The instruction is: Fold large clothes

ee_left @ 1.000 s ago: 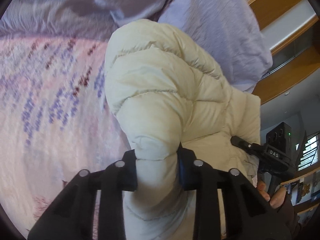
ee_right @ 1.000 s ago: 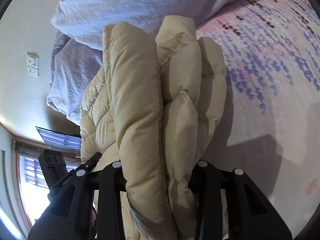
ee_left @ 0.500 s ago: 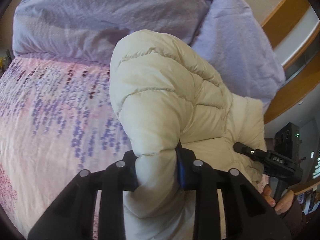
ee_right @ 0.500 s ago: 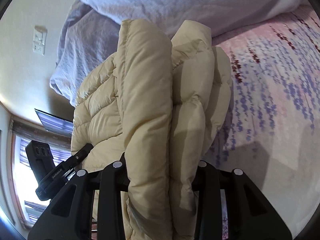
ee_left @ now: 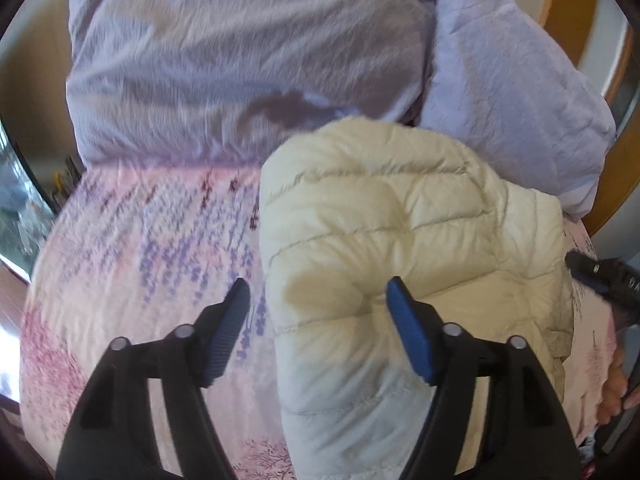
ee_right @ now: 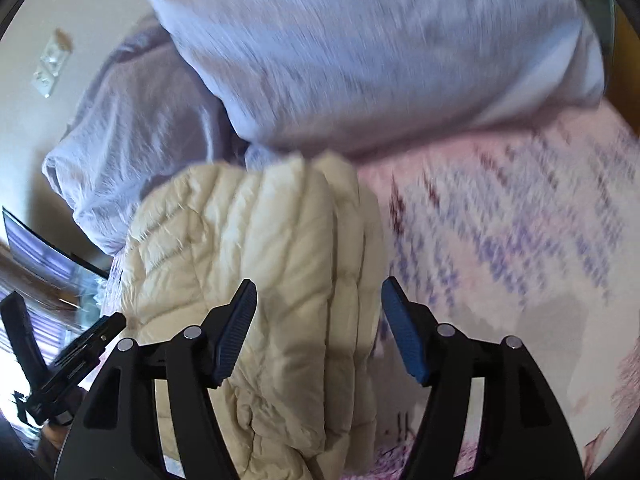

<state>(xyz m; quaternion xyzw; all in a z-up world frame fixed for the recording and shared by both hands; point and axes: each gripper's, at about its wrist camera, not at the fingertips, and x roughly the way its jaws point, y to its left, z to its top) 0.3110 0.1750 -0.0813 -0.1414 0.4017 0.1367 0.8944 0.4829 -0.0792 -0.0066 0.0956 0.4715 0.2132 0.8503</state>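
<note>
Cream puffer jacket [ee_left: 400,240]: folded, resting on bed [ee_left: 140,260]. My left tongs [ee_left: 316,312] and right tongs [ee_right: 318,312]: both released. Remaining, I judge: little, perhaps tidying.

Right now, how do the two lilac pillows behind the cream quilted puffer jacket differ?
In the left wrist view, the wide lilac pillow lies flat across the head of the bed, while the second lilac pillow sits at the right, tilted towards the corner. The wide one carries a dark patch; the second looks paler. Both are crinkled fabric, and both sit just behind the cream quilted puffer jacket.
</note>
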